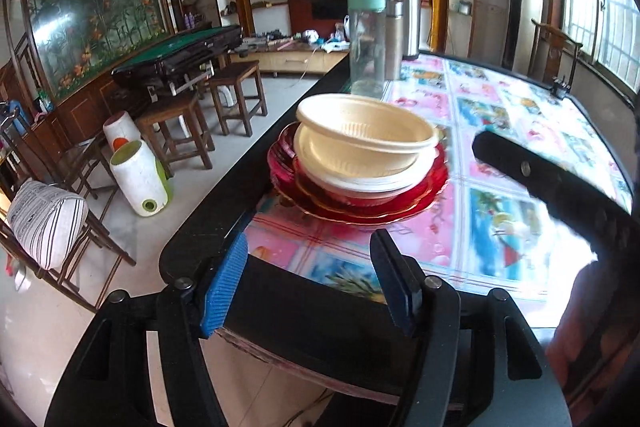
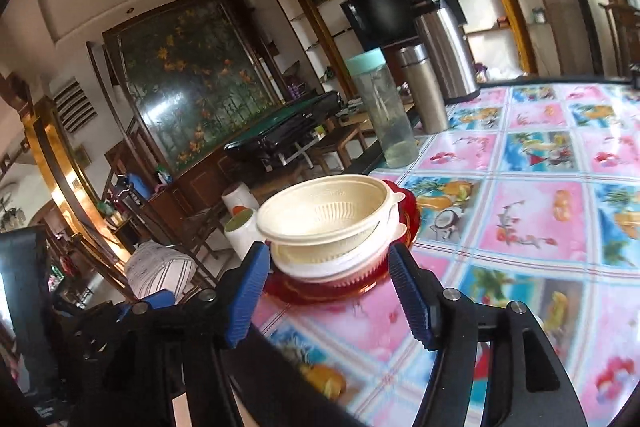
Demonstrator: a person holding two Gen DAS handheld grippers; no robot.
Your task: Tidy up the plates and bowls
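Observation:
A cream bowl (image 1: pixel 366 131) (image 2: pixel 326 209) tops a stack of another cream bowl (image 1: pixel 360 163), a white bowl (image 2: pixel 352 265) and a red glass plate (image 1: pixel 360 203) (image 2: pixel 320 287) near the table's left edge. My left gripper (image 1: pixel 310 263) is open, short of the stack, above the table's near edge, with nothing between its fingers. My right gripper (image 2: pixel 330 267) is open close in front of the stack, one blue pad on each side of it, and I cannot tell whether they touch it. In the left wrist view, the right gripper's black body (image 1: pixel 560 187) shows to the right of the stack.
A clear bottle with a mint lid (image 1: pixel 366 45) (image 2: pixel 382 111), a steel flask (image 2: pixel 424 87) and a steel kettle (image 2: pixel 446 47) stand behind the stack. The table (image 2: pixel 536 211) has a colourful patterned cover. Wooden stools (image 1: pixel 236 95) and white bins (image 1: pixel 140 179) stand on the floor at the left.

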